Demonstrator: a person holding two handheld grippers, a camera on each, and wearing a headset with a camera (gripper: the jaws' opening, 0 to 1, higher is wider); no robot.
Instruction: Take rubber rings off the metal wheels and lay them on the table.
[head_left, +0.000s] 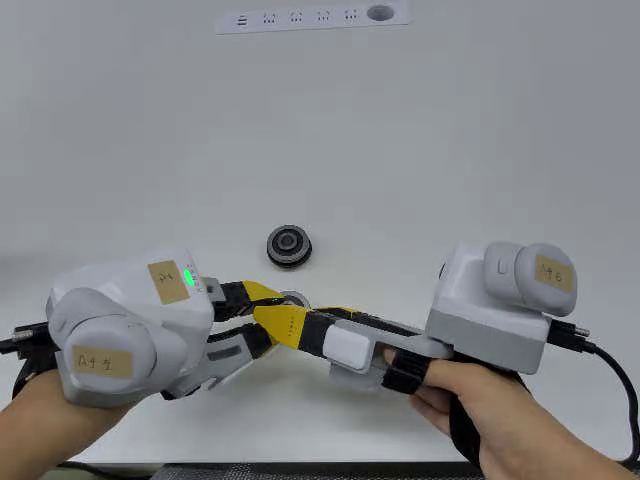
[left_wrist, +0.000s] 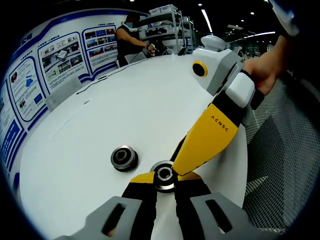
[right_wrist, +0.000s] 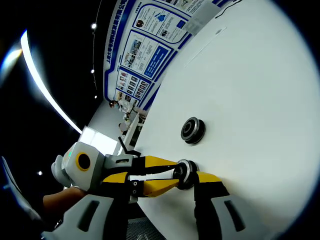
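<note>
A small metal wheel (left_wrist: 165, 175) with a dark rubber ring is held just above the white table (head_left: 420, 170), between both grippers. My left gripper (left_wrist: 165, 181) is shut on it from the near side. My right gripper (right_wrist: 185, 181) comes in from the right and is shut on the same wheel (right_wrist: 186, 172) at its rim. In the head view the yellow jaws of both grippers meet at this wheel (head_left: 294, 298). A second wheel (head_left: 289, 245) with its black ring lies flat on the table a little beyond, free of both grippers.
A white power strip (head_left: 312, 16) lies at the far edge of the table. The table's front edge runs just under my hands. A person (left_wrist: 131, 35) stands far behind the table, near wall posters and shelves.
</note>
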